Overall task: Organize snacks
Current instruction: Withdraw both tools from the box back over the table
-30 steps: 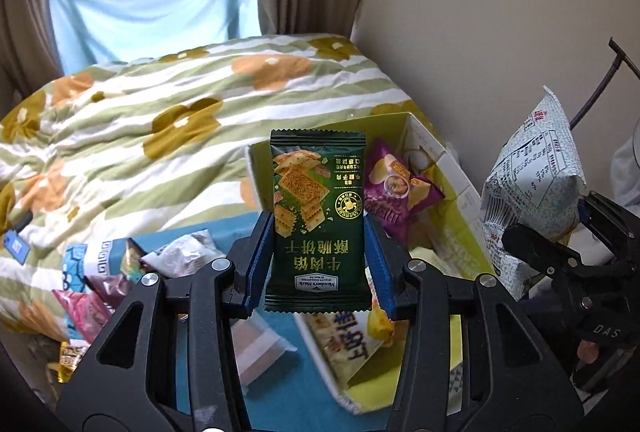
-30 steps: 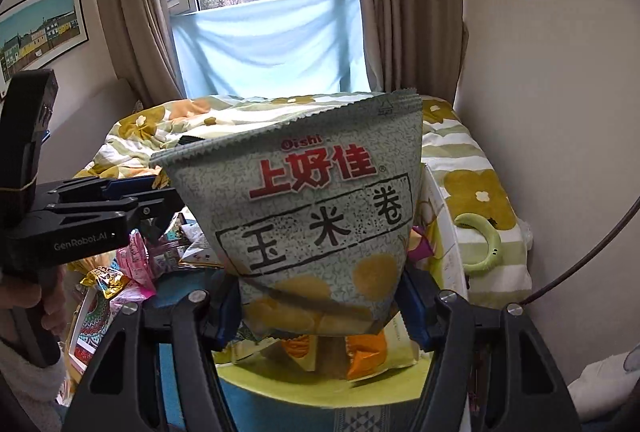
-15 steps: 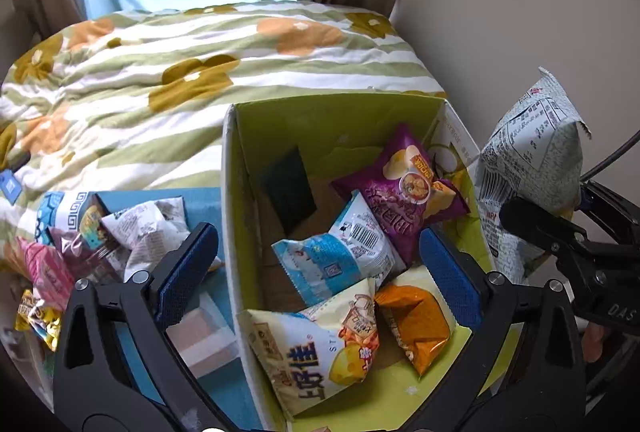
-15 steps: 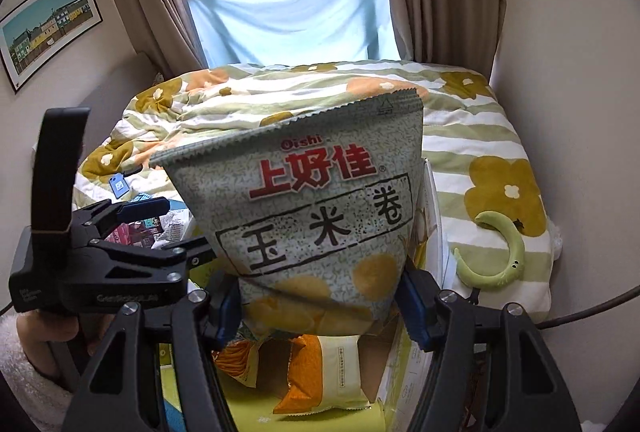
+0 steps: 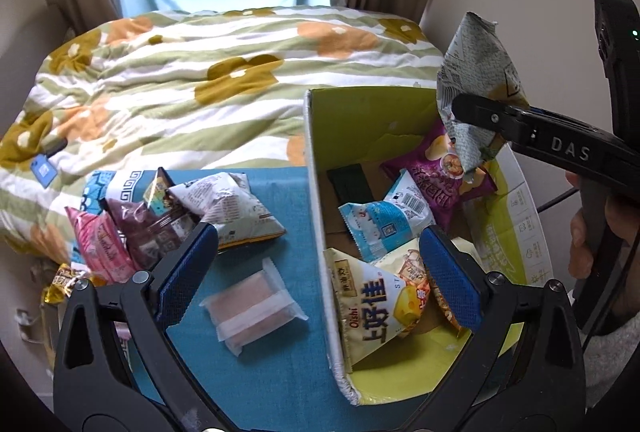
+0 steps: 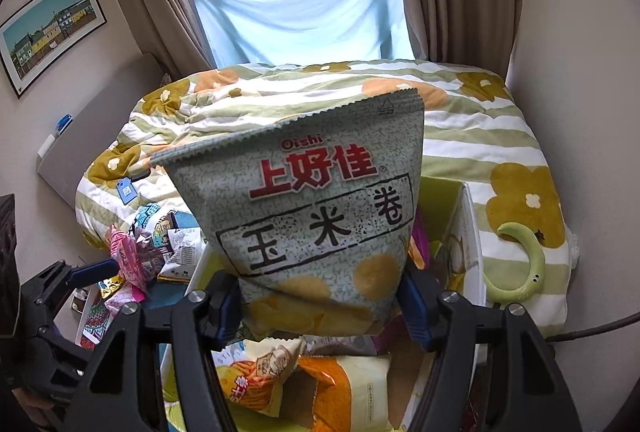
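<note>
Reading "Oishi" on tongs-held corn-roll bag (image 6: 320,216), "DAS" on right tongs (image 6: 320,308)

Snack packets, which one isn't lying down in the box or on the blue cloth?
The grey-green Oishi bag: the right gripper holds it upright above the box; the others all lie loose.

Corn-roll bag (image 6: 320,224): grey-green speckled, red Oishi lettering; upright, its lower end pinched between tool pads, above the box
Box (image 5: 316,199): open cardboard, yellow-green lining; holds purple (image 5: 436,171), light-blue (image 5: 384,220), yellow (image 5: 376,304), orange and dark-green (image 5: 350,183) packets
Loose snacks (image 5: 160,220): pink, maroon, white packets heaped left of the box; clear-wrapped pink bar (image 5: 254,306) on the teal cloth
</note>
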Demonstrator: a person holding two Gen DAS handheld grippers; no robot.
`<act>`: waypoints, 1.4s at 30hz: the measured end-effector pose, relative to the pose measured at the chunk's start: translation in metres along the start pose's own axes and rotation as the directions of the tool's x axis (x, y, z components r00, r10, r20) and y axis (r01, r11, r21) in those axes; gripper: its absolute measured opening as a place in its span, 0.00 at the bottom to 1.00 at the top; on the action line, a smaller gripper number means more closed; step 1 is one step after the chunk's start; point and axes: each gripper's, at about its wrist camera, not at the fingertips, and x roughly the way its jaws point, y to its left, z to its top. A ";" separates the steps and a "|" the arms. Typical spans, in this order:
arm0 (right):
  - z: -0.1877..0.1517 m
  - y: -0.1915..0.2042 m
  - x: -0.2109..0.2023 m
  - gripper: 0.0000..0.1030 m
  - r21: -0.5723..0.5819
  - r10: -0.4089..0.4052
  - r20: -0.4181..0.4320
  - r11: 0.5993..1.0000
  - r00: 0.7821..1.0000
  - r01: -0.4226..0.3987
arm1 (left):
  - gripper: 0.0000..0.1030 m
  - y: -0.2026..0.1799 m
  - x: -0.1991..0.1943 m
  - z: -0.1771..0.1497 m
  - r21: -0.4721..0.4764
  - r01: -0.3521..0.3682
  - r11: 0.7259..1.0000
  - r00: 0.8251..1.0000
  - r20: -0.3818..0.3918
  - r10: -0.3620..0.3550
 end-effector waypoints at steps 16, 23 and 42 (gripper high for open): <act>-0.022 0.008 0.029 1.00 -0.043 -0.003 -0.013 0.999 1.000 0.002 | 0.97 0.002 0.005 -0.008 -0.031 -0.017 0.999 1.000 -0.019 0.016; -0.018 0.007 0.009 1.00 -0.071 -0.027 -0.019 0.997 0.999 0.026 | 0.97 -0.002 -0.008 -0.011 -0.032 -0.058 0.998 0.998 0.003 0.058; -0.050 0.076 -0.119 1.00 -0.041 -0.174 0.190 0.982 0.966 0.185 | 0.97 0.037 -0.123 -0.043 0.062 -0.038 0.997 0.978 0.206 0.025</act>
